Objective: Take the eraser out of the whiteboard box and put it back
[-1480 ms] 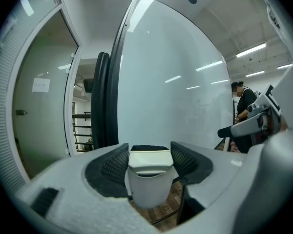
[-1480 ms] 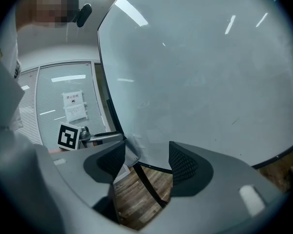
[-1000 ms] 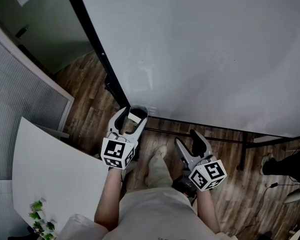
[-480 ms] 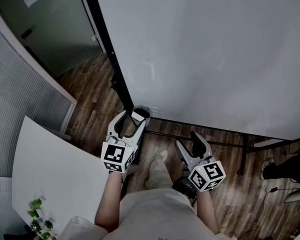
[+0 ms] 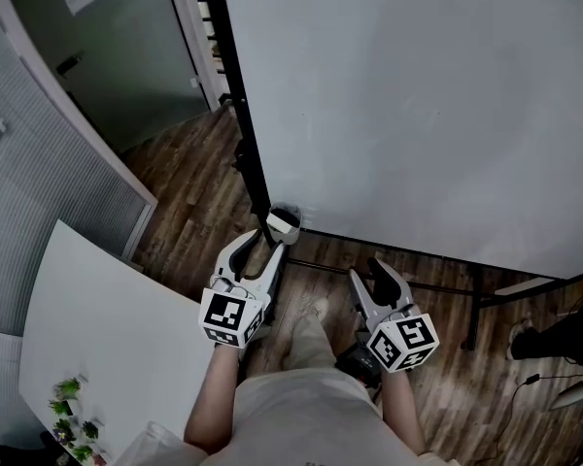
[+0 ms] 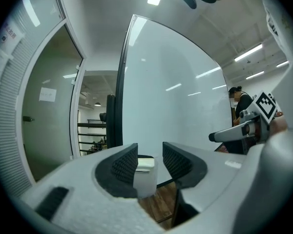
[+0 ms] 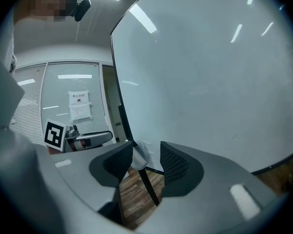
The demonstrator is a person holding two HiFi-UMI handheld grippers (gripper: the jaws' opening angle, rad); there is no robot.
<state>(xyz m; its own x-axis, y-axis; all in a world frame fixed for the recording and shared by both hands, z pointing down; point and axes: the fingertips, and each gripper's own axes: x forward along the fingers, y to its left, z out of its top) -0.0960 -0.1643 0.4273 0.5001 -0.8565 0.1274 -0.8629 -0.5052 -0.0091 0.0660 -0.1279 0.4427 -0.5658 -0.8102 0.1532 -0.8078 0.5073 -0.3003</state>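
head view: the whiteboard box (image 5: 290,216) hangs at the bottom corner of the whiteboard (image 5: 418,115), against the black frame post (image 5: 248,134). the eraser (image 5: 277,227) sits inside it as a pale block, not yet taken out. the left gripper (image 5: 261,250) points straight at the box with its tips just short of it, so this looks like the picking hand. the right gripper (image 5: 366,272) hangs off to the side, well clear.

left gripper view: the jaws have just been narrowing and now stand at a middling gap. box and eraser line up in that gap, closer to the left pad, but neither pad presses on them. my read is it's sizing down for the eraser.

right gripper view: these jaws have just been closing too. they stand partly apart with nothing held between them, and the box shows only in the distance beyond them.
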